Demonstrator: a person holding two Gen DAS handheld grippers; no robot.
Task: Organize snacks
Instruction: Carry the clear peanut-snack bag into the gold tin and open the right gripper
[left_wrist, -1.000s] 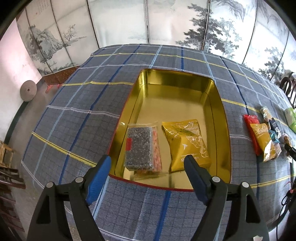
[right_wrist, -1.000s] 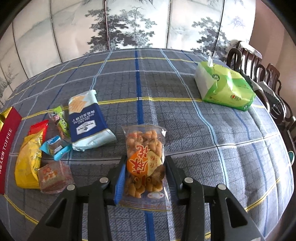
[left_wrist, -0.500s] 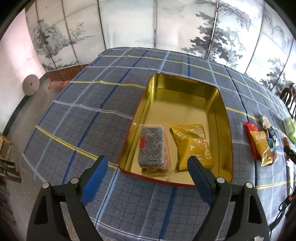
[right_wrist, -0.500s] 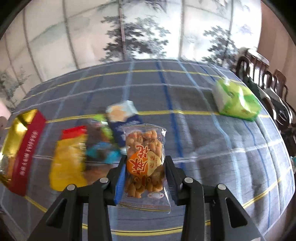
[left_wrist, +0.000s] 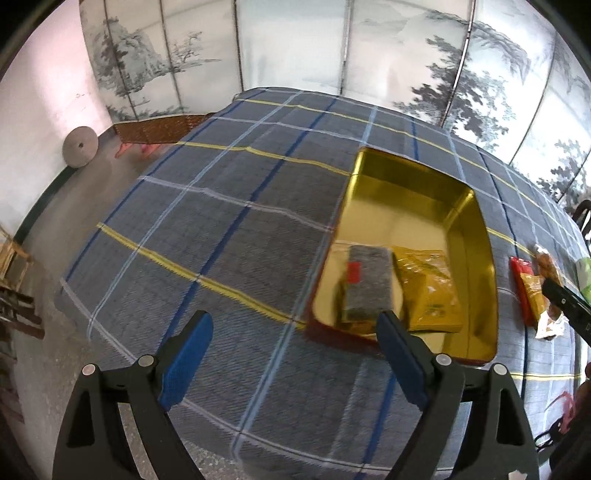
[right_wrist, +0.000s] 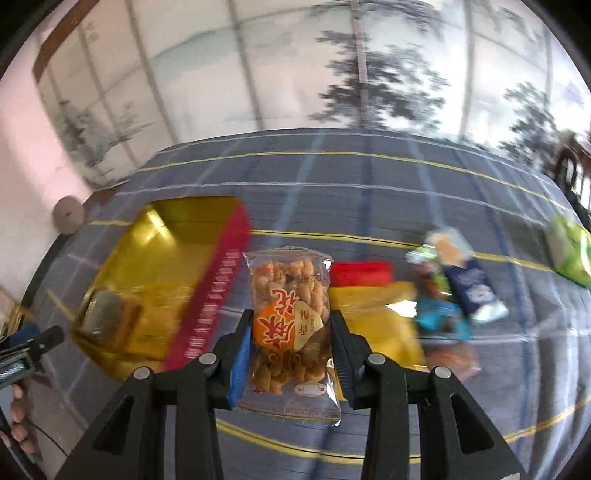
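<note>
Peanut bag (right_wrist: 290, 325) upright in right claw (right_wrist: 291, 345)

The tin (left_wrist: 476, 236) is glossy gold metal inside, mirror-bright. A woven checked cloth (left_wrist: 229, 236), matt and coarse, covers the tabletop. The snack bag (right_wrist: 290, 317) is clear shiny plastic. The tools' frames look matt black plastic.

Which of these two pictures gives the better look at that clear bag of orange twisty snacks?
The right wrist view. The clear snack bag sits dead centre and sharp, pinched between the right gripper fingers, printed label readable. The left wrist view shows only a small, blurred bit of packet beside the dark gripper part at its right edge.
</note>
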